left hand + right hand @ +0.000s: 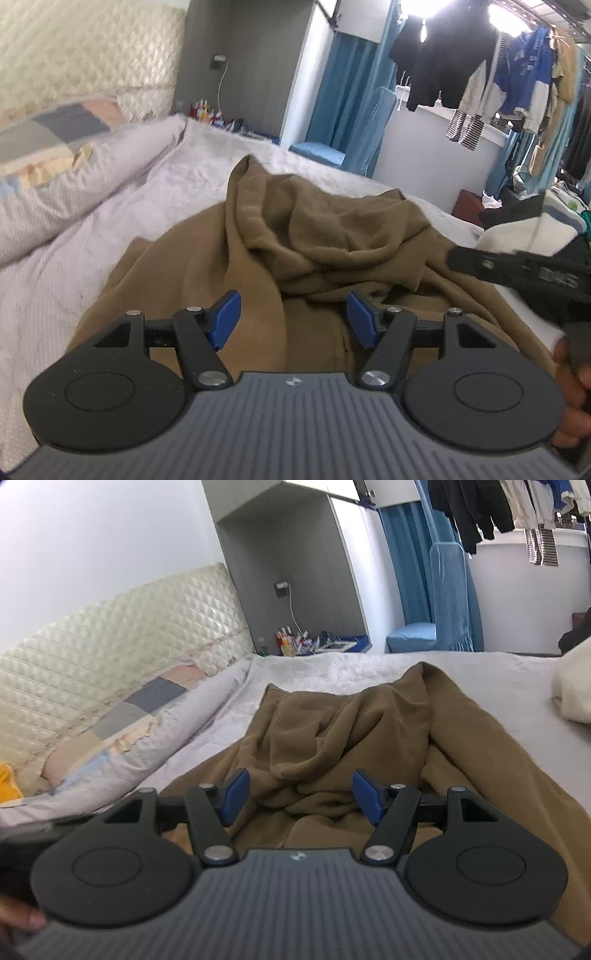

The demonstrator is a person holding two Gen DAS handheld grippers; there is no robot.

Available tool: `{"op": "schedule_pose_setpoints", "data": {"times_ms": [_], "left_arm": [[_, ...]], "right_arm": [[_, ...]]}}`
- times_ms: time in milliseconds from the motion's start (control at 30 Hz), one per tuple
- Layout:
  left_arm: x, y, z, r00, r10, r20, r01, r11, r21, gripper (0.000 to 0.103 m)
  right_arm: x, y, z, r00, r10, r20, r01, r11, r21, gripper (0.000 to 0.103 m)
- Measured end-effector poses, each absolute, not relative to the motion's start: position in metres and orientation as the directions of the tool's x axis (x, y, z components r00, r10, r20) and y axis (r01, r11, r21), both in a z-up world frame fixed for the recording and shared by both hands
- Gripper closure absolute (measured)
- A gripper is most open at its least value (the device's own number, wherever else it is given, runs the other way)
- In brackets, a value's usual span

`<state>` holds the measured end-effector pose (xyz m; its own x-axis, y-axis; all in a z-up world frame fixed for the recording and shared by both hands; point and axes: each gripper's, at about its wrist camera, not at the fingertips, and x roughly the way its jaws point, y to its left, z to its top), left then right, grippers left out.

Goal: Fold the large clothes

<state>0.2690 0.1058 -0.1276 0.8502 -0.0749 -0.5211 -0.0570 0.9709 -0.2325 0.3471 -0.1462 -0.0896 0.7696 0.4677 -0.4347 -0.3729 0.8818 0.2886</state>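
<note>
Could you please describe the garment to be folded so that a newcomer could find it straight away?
Start at the bed with the pale lilac textured bedspread. In its middle lies a crumpled brown fleece garment, bunched into soft folds. It is the only brown item there; the patchwork quilt beside it is pastel, and the white fabric is much paler.

Daylight from window (443, 11) blown out; fisheye edges warped, slight motion blur.

Ahead of my left gripper (291, 319) the brown garment (295, 236) heaps up in a bunched ridge, with bare white sheet (122, 218) open to its left. The rolled quilt (85, 173) walls off that side. My right gripper (517, 269) crowds in from the right, beside a pale pile of clothes (524, 232).
</note>
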Motion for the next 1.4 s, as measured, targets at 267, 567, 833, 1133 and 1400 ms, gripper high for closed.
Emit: {"op": "schedule_pose_setpoints", "data": {"times_ms": [267,567,833,1133,1400], "left_arm": [[0.278,0.124,-0.139,0.842,-0.120,-0.527,-0.053,0.952,-0.301,0.035],[0.294,0.142,-0.159,0.823,-0.137,-0.552,-0.080,0.933,-0.351,0.035],[0.298,0.148,-0.169,0.817,-0.142,-0.559,-0.101,0.919,-0.382,0.035],[0.293,0.149,-0.168,0.827,-0.129,-0.547,-0.111,0.917,-0.384,0.035],[0.289,0.155,-0.171,0.835,-0.145,-0.530,-0.119,0.895,-0.431,0.035]], "right_arm": [[0.406,-0.093,-0.116,0.759,0.410,-0.506,-0.367,0.911,0.188,0.039],[0.433,-0.068,-0.157,0.778,0.361,-0.514,-0.388,0.920,0.059,0.037],[0.428,-0.049,-0.171,0.772,0.343,-0.536,-0.459,0.884,-0.095,0.038],[0.419,-0.051,-0.170,0.775,0.311,-0.550,-0.437,0.892,-0.113,0.045],[0.440,-0.058,-0.150,0.807,0.283,-0.518,-0.365,0.929,-0.060,0.075]]}}
